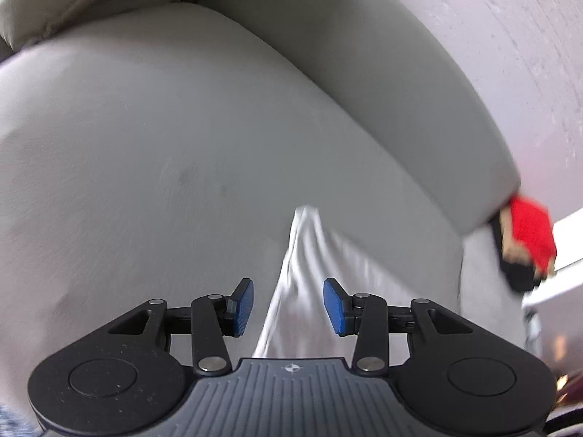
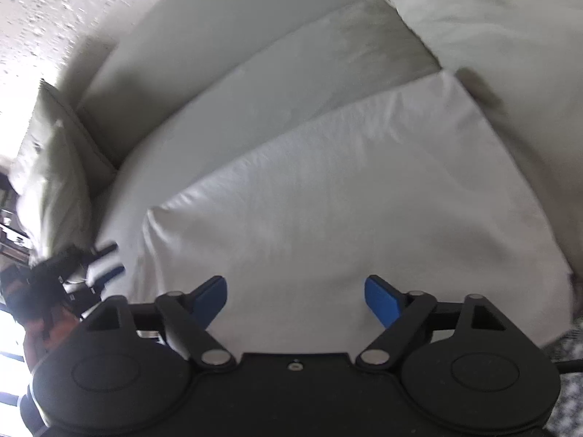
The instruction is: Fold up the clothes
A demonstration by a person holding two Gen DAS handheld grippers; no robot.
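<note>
A white garment point(image 2: 346, 196) lies folded flat on the sofa seat in the right wrist view, with a neat rectangular outline. My right gripper point(image 2: 296, 300) is open just above its near edge and holds nothing. In the left wrist view a bunched corner of the white garment point(image 1: 306, 273) rises between the blue pads. My left gripper point(image 1: 288, 306) is open with the cloth loose between its fingers. The left gripper point(image 2: 98, 269) also shows at the left edge of the right wrist view, beside the garment's left corner.
The light grey sofa seat point(image 1: 127, 182) fills the left wrist view, with the armrest point(image 1: 400, 73) behind it. A cushion point(image 2: 54, 167) leans at the left. A red and black object point(image 1: 524, 244) sits past the sofa's end. A textured wall point(image 1: 528, 36) stands behind.
</note>
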